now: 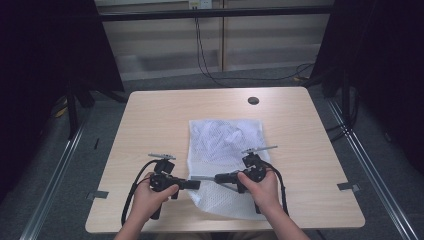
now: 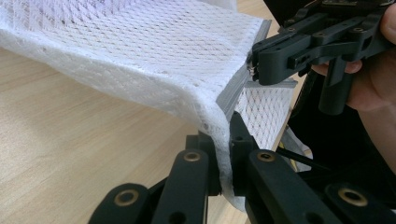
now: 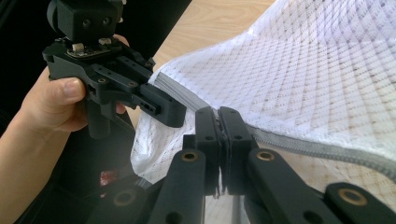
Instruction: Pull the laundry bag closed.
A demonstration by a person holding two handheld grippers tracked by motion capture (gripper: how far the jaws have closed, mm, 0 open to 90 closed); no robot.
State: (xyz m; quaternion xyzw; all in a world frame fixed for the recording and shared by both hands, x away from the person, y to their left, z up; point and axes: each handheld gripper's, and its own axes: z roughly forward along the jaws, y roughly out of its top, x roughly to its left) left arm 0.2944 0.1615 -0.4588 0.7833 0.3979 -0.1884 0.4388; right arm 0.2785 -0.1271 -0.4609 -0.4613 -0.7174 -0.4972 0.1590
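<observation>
Mesh laundry bag [image 1: 227, 145], white, grey zipper [image 3: 299, 144]; lies on wooden table [image 1: 150, 125], near edge lifted. Left gripper [image 1: 192, 184] pinches mesh beside zipper; right gripper [image 1: 220, 177] clamped on zipper tape. Zipper work judged barely begun; contents remain inside.

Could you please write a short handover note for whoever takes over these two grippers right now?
Left gripper: shut on the white mesh laundry bag, pinching mesh beside the grey zipper.
Right gripper: shut at the zipper line; likely on the pull, though I cannot confirm.
The bag lies on the wooden table, near edge lifted between the grippers, something white inside.
Done: both grips set.
Left: probably running the zipper; how far it is open I cannot tell.
</observation>
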